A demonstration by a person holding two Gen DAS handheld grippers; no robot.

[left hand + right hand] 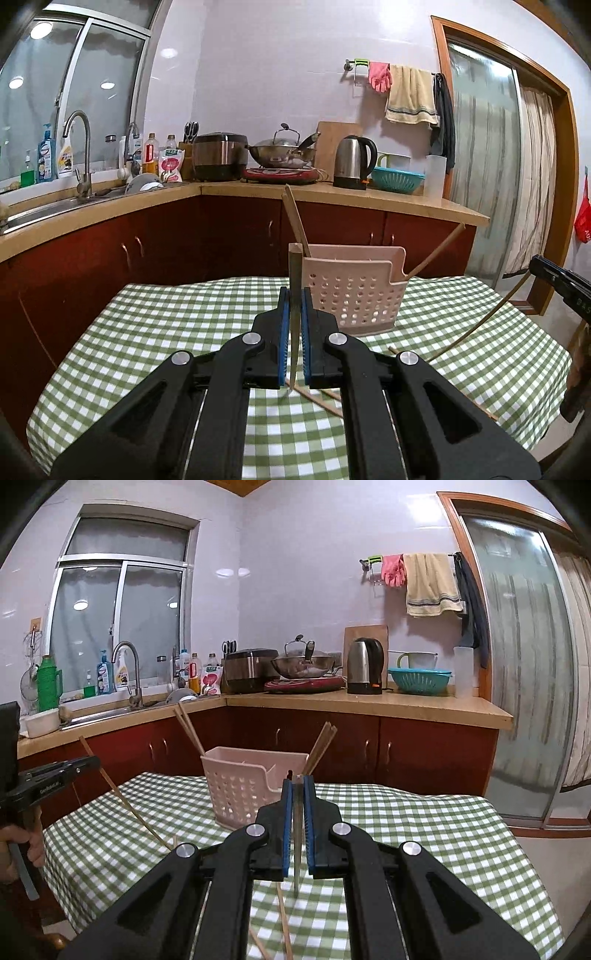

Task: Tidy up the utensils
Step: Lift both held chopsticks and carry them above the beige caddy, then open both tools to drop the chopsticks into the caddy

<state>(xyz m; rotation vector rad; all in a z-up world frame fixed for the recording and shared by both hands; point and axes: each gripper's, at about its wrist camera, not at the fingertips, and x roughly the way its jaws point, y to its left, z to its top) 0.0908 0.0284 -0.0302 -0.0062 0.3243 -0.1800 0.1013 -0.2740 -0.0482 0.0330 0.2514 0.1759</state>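
A pink perforated utensil basket (356, 291) (242, 786) stands on the green checked table (147, 332) (424, 830), with chopsticks leaning out of both ends (295, 218) (321, 746). My left gripper (294, 295) is shut on a wooden chopstick (294, 273), held upright just left of the basket. My right gripper (297, 786) is shut on another chopstick (297, 849), held upright in front of the basket's right end. Loose chopsticks lie on the cloth beneath both grippers (319, 400) (282, 919).
The right gripper shows at the right edge of the left wrist view (561, 284), the left one at the left edge of the right wrist view (51, 775). Behind the table runs a counter (369, 201) with kettle (365, 666), wok, rice cooker and sink.
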